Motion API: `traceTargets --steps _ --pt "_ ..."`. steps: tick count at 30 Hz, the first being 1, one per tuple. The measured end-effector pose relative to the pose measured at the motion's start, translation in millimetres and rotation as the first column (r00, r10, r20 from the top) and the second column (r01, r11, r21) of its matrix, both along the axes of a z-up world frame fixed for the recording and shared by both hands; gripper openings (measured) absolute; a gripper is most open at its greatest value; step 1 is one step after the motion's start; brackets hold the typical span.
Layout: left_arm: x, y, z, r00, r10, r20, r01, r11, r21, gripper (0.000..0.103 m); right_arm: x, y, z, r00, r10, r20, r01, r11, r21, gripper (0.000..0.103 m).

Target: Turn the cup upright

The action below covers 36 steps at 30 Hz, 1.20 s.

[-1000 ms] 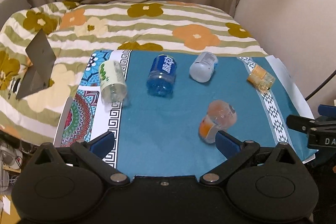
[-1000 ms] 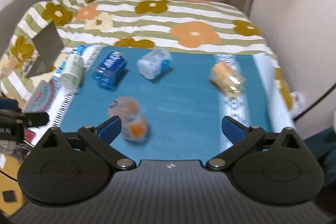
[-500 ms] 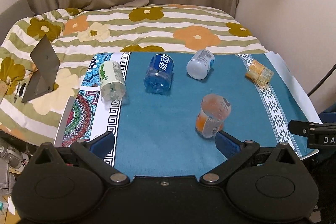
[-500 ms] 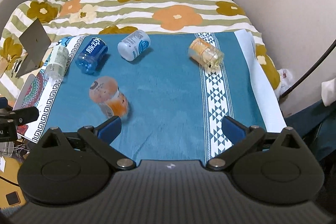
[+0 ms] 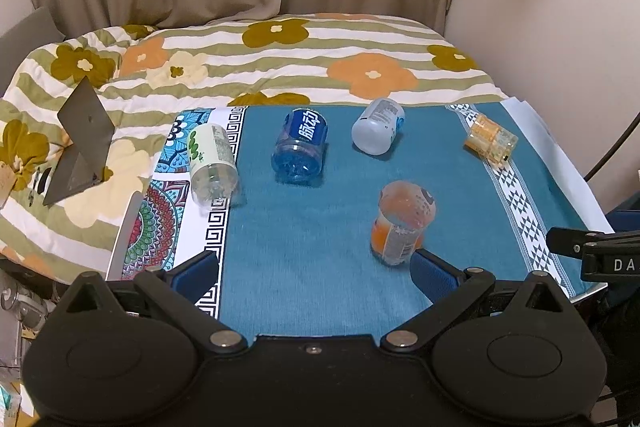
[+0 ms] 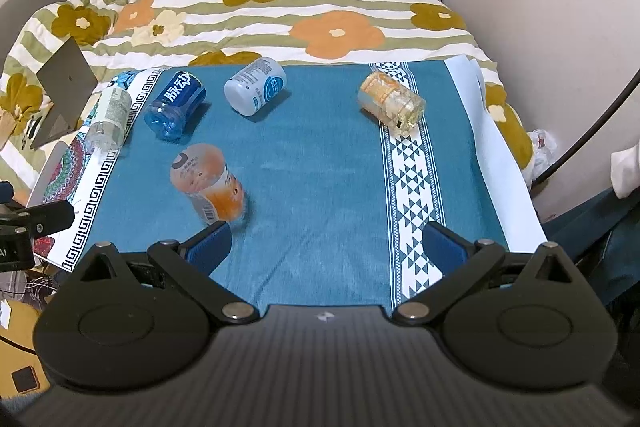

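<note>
Both of your grippers have pulled back and risen over the last second, so the cups that sat close and blurred now lie farther off and sharp, and none of them has changed its pose. Your left gripper [image 5: 316, 273] is spread wide and grips nothing; your right gripper [image 6: 326, 245] is likewise splayed and empty, hovering over the near edge of the teal cloth [image 6: 320, 163]. Five cups lie tipped on their sides: the orange cup [image 6: 208, 183] is nearest, just ahead of your right gripper's left finger and close to your left gripper's right finger [image 5: 434, 275]; the blue cup [image 6: 175, 105], white cup [image 6: 256, 91] and green cup [image 5: 210, 163] sit in a row farther back, the green one on the patterned border; the yellow cup [image 6: 392, 105] lies well apart on the right, on the white triangle stripe. As far as the views show, nothing stands upright yet, so the whole job is still ahead of you. I would judge the orange cup the likeliest first pick, being closest to both tools, though which cup you mean to right cannot be told. You still need to reach in, close around a cup's body, rotate it onto its base and let go.
</note>
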State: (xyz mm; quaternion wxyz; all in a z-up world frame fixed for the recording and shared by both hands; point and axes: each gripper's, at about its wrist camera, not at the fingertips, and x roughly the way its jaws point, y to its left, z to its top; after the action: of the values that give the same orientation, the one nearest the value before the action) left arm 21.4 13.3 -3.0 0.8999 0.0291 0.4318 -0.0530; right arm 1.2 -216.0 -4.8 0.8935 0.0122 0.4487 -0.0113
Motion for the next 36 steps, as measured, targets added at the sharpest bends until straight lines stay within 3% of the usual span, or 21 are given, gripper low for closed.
traceTargets --steps 36 --pt "8.5 -6.2 -0.2 1.0 -0.014 0.003 0.014 1.0 0.005 0.103 6.0 -5.0 -2.1 1.0 -0.007 0.014 0.007 1.0 0.007 0.103"
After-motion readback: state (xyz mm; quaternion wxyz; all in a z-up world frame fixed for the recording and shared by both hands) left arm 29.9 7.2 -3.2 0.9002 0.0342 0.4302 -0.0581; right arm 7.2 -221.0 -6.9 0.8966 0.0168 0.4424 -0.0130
